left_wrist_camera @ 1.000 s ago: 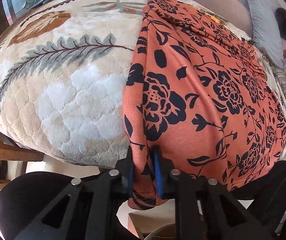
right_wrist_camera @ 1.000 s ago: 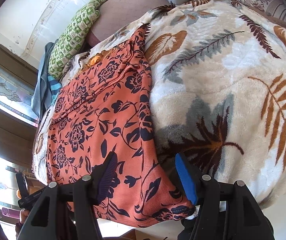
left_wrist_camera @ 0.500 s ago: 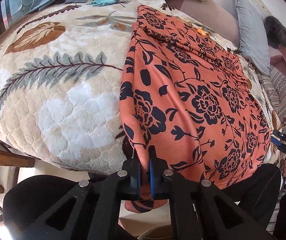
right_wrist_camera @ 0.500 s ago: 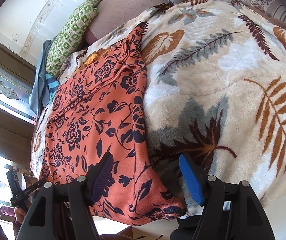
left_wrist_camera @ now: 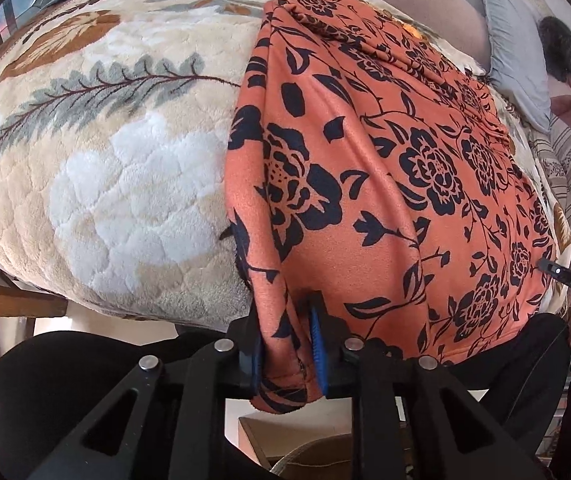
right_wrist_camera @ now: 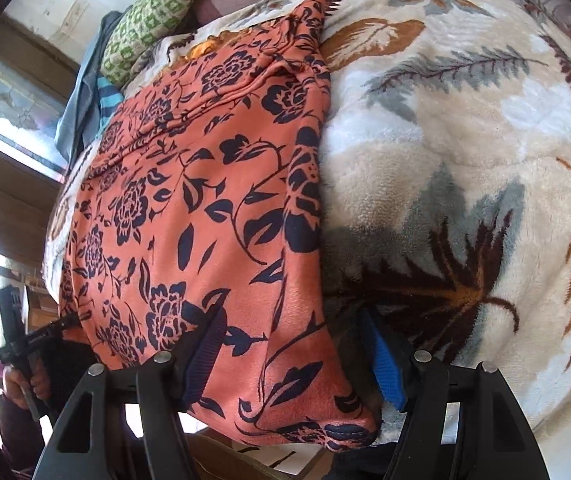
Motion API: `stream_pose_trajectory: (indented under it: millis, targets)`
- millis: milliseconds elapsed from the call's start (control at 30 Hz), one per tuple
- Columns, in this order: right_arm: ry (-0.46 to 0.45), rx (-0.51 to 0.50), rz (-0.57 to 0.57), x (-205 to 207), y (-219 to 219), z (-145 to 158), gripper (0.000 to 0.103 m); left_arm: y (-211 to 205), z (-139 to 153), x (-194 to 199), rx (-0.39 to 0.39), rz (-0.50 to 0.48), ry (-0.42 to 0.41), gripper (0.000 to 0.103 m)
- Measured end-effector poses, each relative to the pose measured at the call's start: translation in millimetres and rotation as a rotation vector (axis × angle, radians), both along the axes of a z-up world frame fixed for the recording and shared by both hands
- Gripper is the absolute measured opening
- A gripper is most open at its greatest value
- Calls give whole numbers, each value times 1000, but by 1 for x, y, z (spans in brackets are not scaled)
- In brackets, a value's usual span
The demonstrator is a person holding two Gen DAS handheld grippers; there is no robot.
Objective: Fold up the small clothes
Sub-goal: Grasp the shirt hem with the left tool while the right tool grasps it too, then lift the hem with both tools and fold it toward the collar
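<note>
Garment (left_wrist_camera: 385, 184), orange floral, lay spread on the bed's leaf-print blanket (left_wrist_camera: 105, 168), near hem overhanging. Right gripper (right_wrist_camera: 293, 360) had dropped lower onto the near right corner, fingers closing around it, not yet pinching. Left gripper (left_wrist_camera: 285, 344) stayed clamped on the near left corner, loosening slightly; both corners nearly ready to lift and fold.

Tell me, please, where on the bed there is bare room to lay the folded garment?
Bare blanket lies left of the orange garment in the left view, and more on its other side in the right view. The head end is crowded: green pillow, grey pillow, blue clothes.
</note>
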State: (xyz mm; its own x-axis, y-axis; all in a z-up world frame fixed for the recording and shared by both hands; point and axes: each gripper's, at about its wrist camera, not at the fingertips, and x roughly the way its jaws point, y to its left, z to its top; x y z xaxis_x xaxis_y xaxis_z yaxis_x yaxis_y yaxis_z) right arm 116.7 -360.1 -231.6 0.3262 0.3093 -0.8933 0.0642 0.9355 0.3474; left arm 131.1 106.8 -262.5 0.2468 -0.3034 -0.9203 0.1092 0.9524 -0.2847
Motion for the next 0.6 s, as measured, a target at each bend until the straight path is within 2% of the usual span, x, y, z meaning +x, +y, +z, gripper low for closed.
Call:
stream_pose_trajectory:
  millis: [33, 133, 233, 433, 600]
  targets:
    - [16, -31, 17, -2, 3, 0, 31, 1, 0, 0, -3, 1, -4, 11]
    - [35, -41, 36, -9, 5, 1, 16, 3, 4, -1, -22, -4, -15, 8]
    - [-3, 18, 39, -18, 5, 13, 10, 3, 15, 1, -45, -23, -39, 7]
    - [-186, 308, 35, -21, -3, 55, 8, 12, 59, 17, -191, -21, -119, 7]
    - [-227, 461, -42, 0, -13, 53, 8, 20, 98, 38, -277, 4, -205, 7]
